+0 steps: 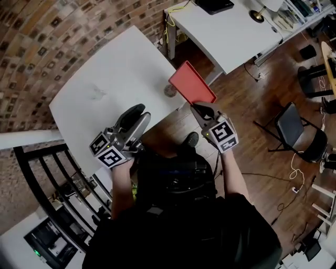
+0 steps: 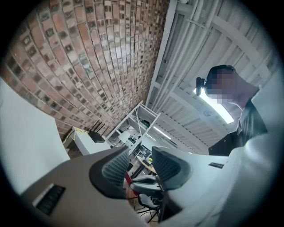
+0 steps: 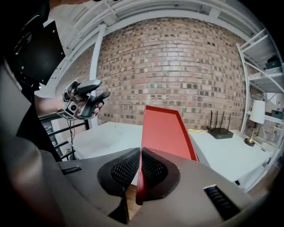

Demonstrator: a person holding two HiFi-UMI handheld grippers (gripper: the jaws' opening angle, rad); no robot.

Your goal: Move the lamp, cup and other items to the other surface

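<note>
My right gripper is shut on the near rim of a flat red tray. The tray sticks out ahead of it, over the corner of the near white table. In the right gripper view the pads pinch the red tray edge-on. My left gripper hangs over the table's near edge, open with nothing between its jaws; the left gripper view shows the gap bare. A lamp stands on the far white table. No cup is visible.
A small grey round object lies at the near table's edge. A black router and the lamp stand on the far table. A folding chair stands on the wooden floor at right, and a black railing at left.
</note>
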